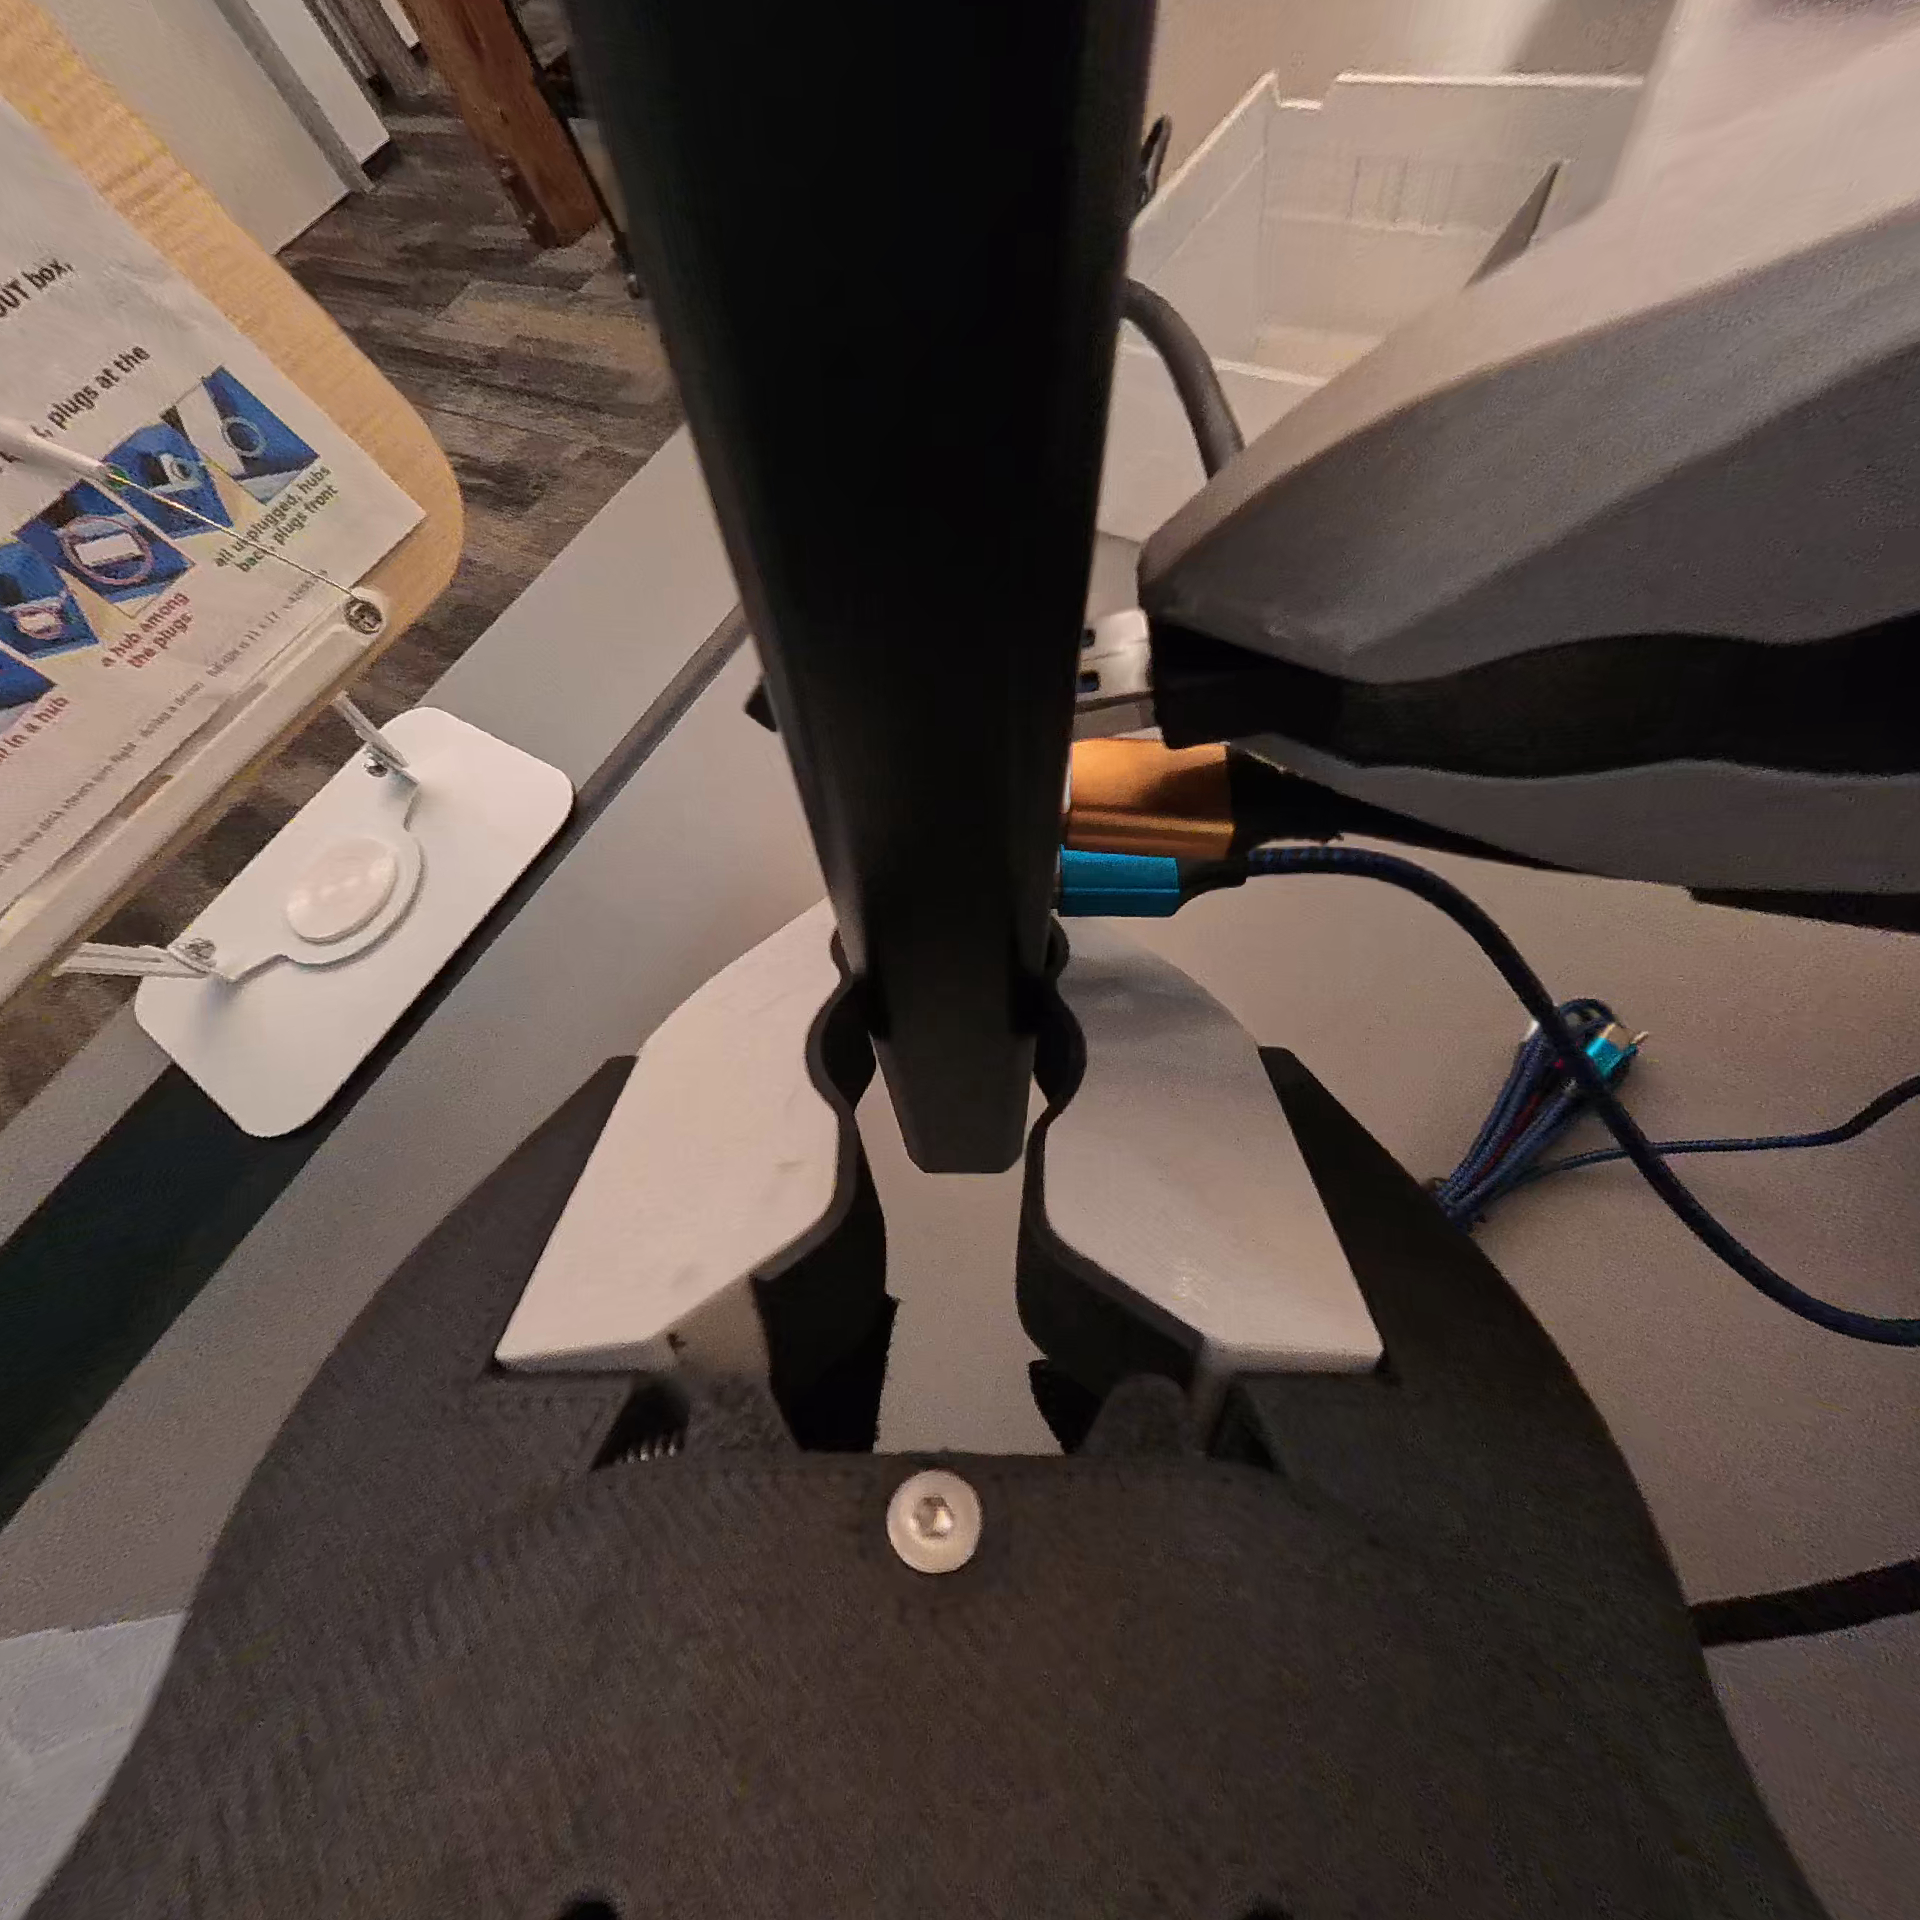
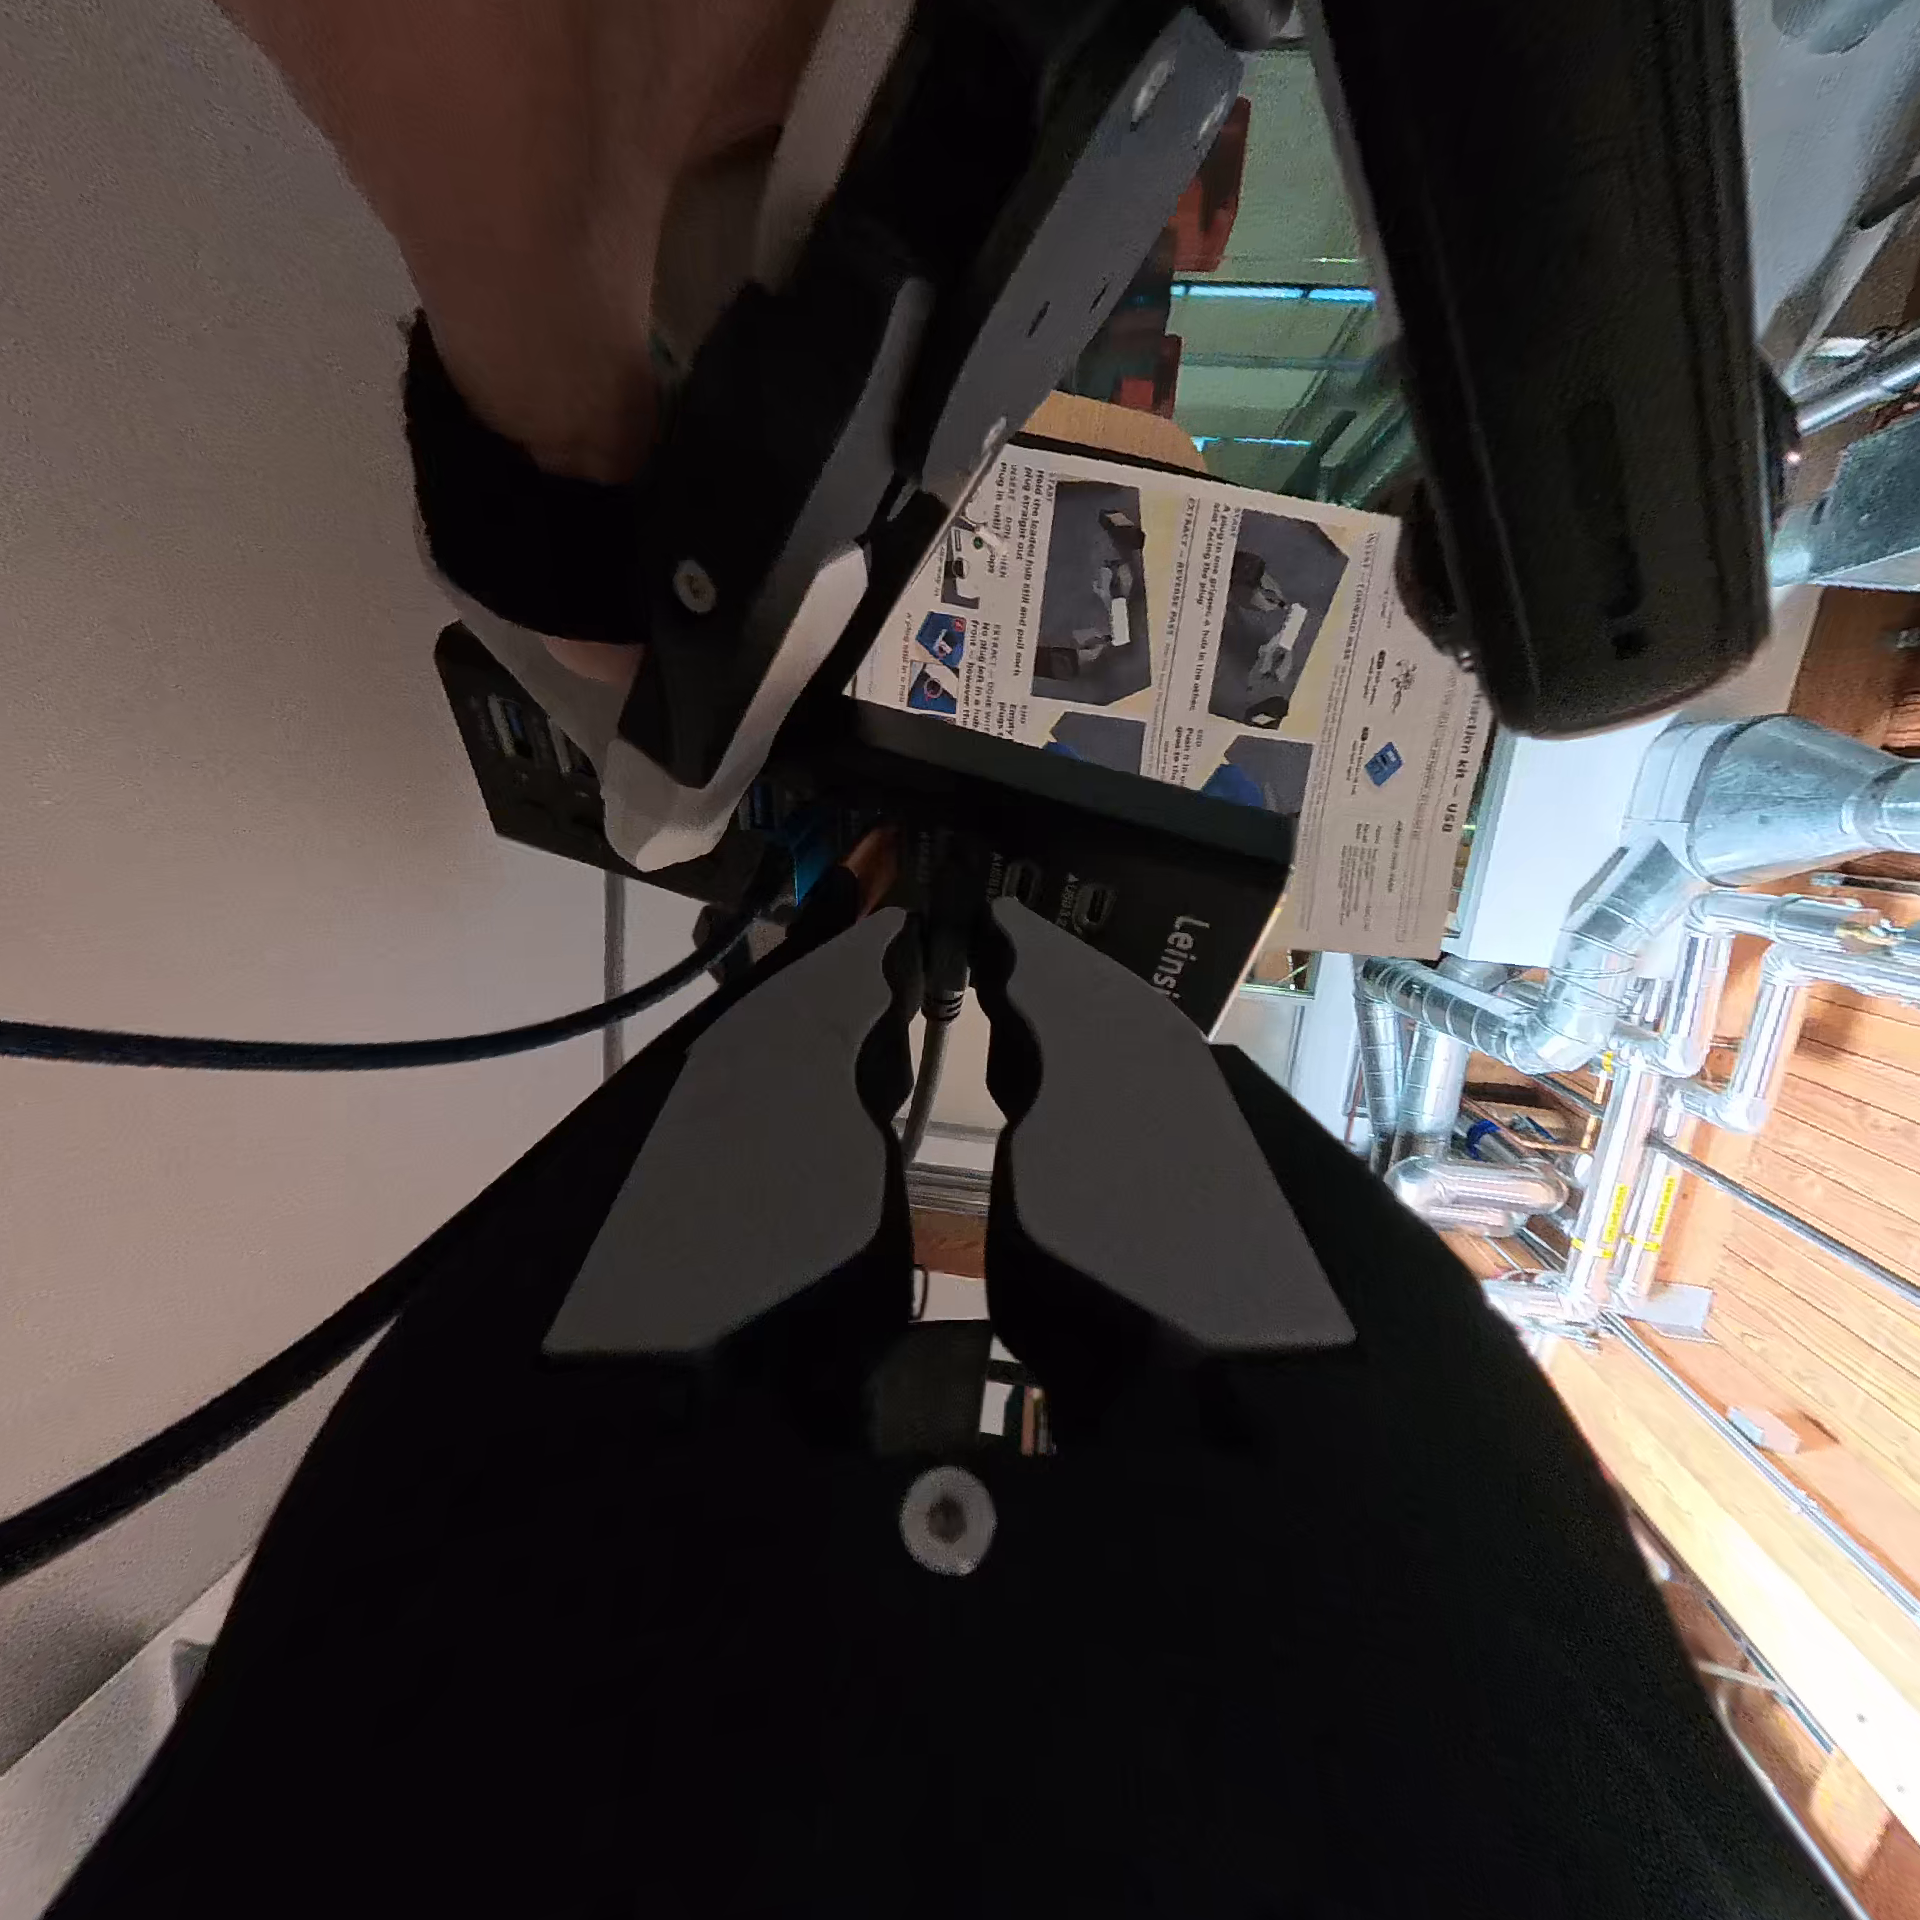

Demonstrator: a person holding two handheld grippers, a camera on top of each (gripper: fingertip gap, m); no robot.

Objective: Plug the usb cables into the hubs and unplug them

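Note:
My left gripper (image 1: 951,997) is shut on a long black USB hub (image 1: 883,520) and holds it edge-on above the grey table (image 1: 1621,1455). An orange plug (image 1: 1143,800) and a blue plug (image 1: 1117,883) with a dark blue braided cable (image 1: 1507,966) sit in the hub's right side. My right gripper (image 2: 943,920) comes in from the right and is closed around a black plug (image 2: 940,977) with a grey cable (image 1: 1195,395) at the hub (image 2: 1049,821). The left gripper's white finger (image 2: 665,810) also shows in the right wrist view.
An instruction sheet (image 1: 156,540) stands on a white stand (image 1: 353,914) at the table's left edge. A coiled bundle of blue cable (image 1: 1527,1112) lies at the right. A white cardboard box (image 1: 1351,260) stands behind the hub. There is about 7 cm between the tips of the two grippers.

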